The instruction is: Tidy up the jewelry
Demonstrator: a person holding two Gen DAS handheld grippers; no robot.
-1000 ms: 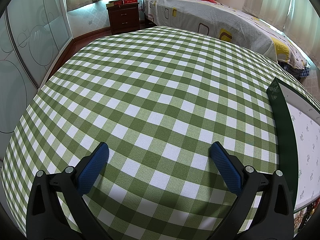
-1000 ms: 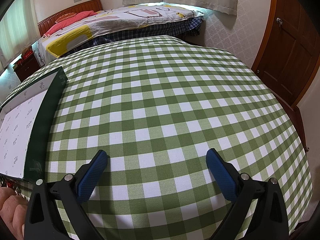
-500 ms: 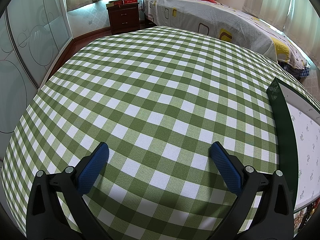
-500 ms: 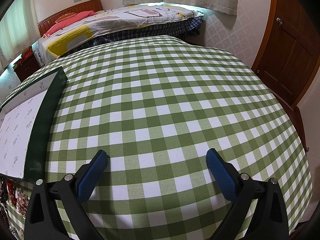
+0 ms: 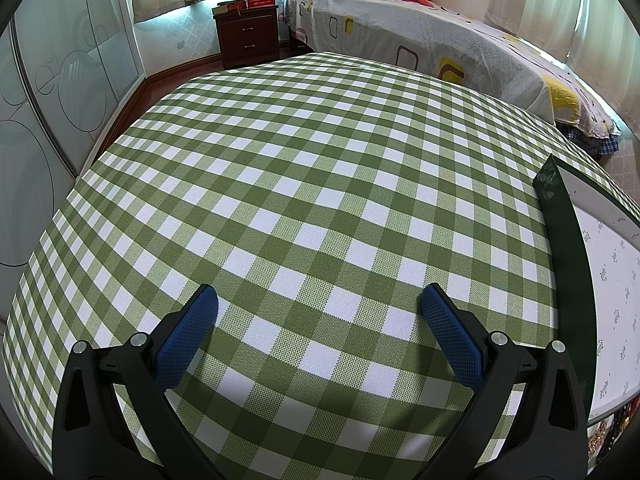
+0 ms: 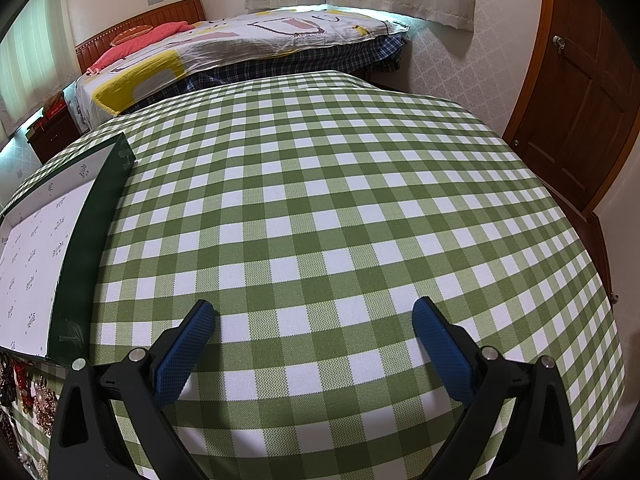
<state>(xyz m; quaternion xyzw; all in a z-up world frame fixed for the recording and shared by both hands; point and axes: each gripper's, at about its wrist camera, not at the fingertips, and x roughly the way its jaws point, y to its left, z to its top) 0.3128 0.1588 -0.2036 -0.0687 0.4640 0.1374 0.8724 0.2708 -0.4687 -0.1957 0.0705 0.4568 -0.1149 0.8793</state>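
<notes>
Jewelry, a heap of red, gold and pearl-like pieces [image 6: 24, 396], lies on the near edge of the bench, just in front of the box and left of the right tongs; in the left wrist view only a sliver shows at the lower right corner. Largest is the bench under its green-and-white checked cloth [image 5: 312, 200], bare between both pairs of tongs. Beyond it stands a bed with a patterned grey cover [image 5: 440, 48], a dark wooden nightstand [image 5: 248, 36] and a brown wooden door [image 6: 580, 92]. On the bench rests a flat dark green box with a white printed lining [image 6: 92, 240]. Left tongs [image 5: 320, 320] and right tongs [image 6: 314, 324] hover low over the cloth, blue pads spread wide, holding nothing.
</notes>
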